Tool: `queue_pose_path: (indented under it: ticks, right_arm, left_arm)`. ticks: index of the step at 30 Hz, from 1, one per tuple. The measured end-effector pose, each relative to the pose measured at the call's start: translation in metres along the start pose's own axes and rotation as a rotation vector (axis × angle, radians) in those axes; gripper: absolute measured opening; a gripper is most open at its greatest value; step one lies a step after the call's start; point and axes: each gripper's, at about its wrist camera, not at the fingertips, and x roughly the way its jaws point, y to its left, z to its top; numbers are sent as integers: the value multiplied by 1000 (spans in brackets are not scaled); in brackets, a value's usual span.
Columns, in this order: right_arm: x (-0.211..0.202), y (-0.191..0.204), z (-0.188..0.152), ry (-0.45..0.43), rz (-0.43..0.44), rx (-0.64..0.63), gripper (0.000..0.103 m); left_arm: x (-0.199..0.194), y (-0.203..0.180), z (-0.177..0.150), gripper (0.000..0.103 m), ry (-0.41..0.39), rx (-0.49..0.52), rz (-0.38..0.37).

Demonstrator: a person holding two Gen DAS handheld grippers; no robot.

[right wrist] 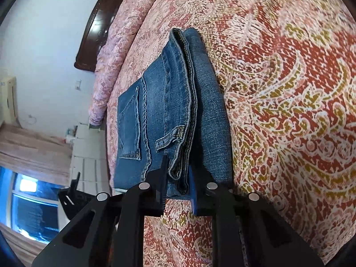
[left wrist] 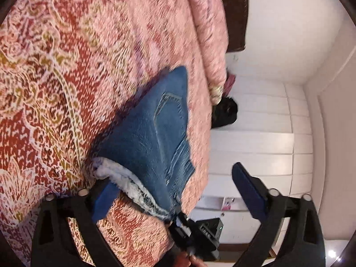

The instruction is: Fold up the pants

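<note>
Lying folded on a bed's red-and-gold paisley bedspread (right wrist: 289,111), the blue jeans (right wrist: 169,111) fill the centre of the right wrist frame, where the right claw (right wrist: 178,187) pinches their near waistband edge. In the left wrist frame the left claw (left wrist: 175,191) stands wide at the bottom, one finger touching the jeans' frayed white hem (left wrist: 120,175).

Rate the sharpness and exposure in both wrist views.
Left wrist view: motion blur smears the patterned red-and-pink bedspread and the folded blue denim jeans; the white wall is bright.
Right wrist view: sharper, jeans stitching readable, slight blur at the edges; the bright blue window is overexposed.
</note>
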Motion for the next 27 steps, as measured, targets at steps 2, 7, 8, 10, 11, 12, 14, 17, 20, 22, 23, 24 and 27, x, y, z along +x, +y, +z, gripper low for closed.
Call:
queue_pose_path:
  ticks: [2, 7, 8, 10, 11, 12, 14, 17, 20, 22, 23, 24, 27]
  right_arm:
    - [-1, 8, -1, 10, -33, -32, 14]
    - [-2, 24, -7, 50, -99, -116, 13]
    - [-2, 22, -10, 56, -103, -113, 13]
    - [-1, 15, -14, 59, -103, -89, 12]
    - [-1, 10, -17, 53, -101, -83, 12]
    - [-1, 7, -18, 47, -100, -77, 12]
    - [-2, 6, -19, 37, -106, -73, 12]
    - [-8, 2, -20, 41, -99, -37, 12]
    - [-20, 11, -16, 44, -146, -39, 13]
    - [-29, 13, -16, 44, -160, -15, 15]
    - [-37, 16, -15, 22, -162, -13, 15]
    - [-43, 19, -12, 5, -158, -23, 15]
    - [-56, 32, -1, -57, -166, -75, 15]
  left_arm:
    - [-4, 6, -1, 59, -27, -20, 49]
    - [-7, 15, -7, 31, -80, -43, 136]
    - [-10, 20, -6, 29, -82, -45, 156]
    - [-12, 28, -5, 24, -87, -78, 186]
    - [-11, 30, -5, 25, -87, -81, 197]
    - [-9, 31, -4, 25, -85, -77, 206]
    - [-10, 30, -4, 25, -83, -70, 209]
    - [-5, 27, -1, 25, -76, -72, 207]
    - [-10, 27, 1, 25, -70, -70, 205]
    - [-9, 26, 6, 26, -56, -73, 208]
    - [-10, 21, 8, 26, -49, -61, 222]
    - [-11, 14, 7, 31, -45, -27, 248]
    - [-22, -24, -4, 52, -44, 154, 359]
